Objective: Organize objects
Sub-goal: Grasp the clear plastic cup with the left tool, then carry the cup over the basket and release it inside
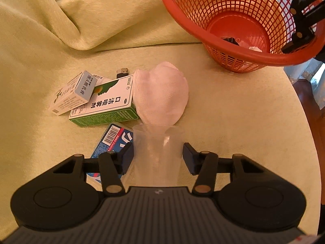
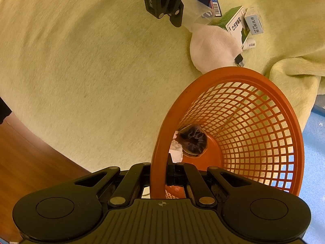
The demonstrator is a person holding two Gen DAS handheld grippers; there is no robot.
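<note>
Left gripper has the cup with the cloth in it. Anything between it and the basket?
Nothing visible does. The cup sits in the left gripper, with bare tablecloth between it and the basket. The right gripper clamps the rim, tilting the mouth toward it.

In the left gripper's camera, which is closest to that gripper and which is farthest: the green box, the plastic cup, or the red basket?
1. Plastic cup, held between the left gripper jaws.
2. Green box, ahead, slightly left.
3. Red basket, far right, tilted.
</note>
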